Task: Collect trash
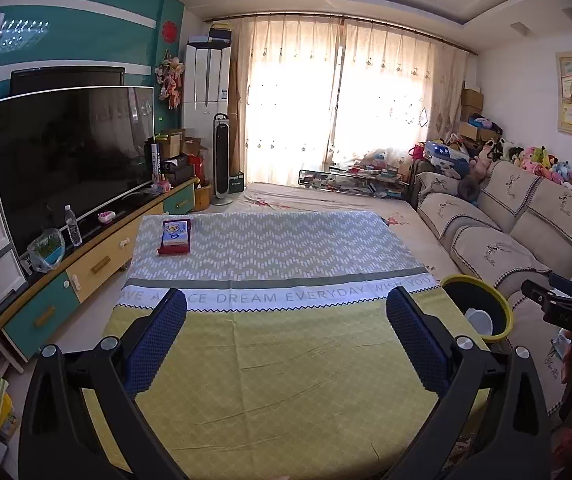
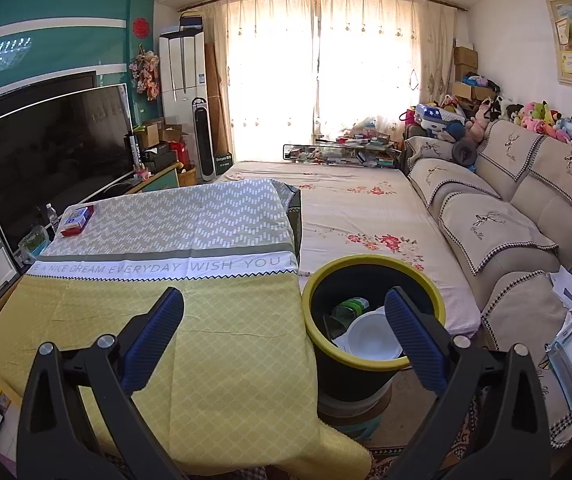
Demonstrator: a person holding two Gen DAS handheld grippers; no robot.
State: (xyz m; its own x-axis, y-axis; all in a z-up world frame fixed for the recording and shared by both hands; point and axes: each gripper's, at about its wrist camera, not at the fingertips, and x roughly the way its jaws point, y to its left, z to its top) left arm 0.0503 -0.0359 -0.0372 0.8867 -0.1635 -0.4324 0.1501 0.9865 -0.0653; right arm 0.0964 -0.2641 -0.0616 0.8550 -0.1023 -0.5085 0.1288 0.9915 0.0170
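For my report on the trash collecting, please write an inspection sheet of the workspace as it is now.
Surface: table under a yellow and grey cloth, with only a tissue box at the far left corner.
Job's things: black bin with yellow rim beside the table's right edge; a white bowl and a green bottle lie inside.
Clutter: papers and a packet on the sofa; water bottle on the TV stand.
Grippers: left claw open over the cloth, holding nothing; right claw open, holding nothing, near the bin.
Cables: nothing seen.
Surroundings: TV, curtained window, plush toys.
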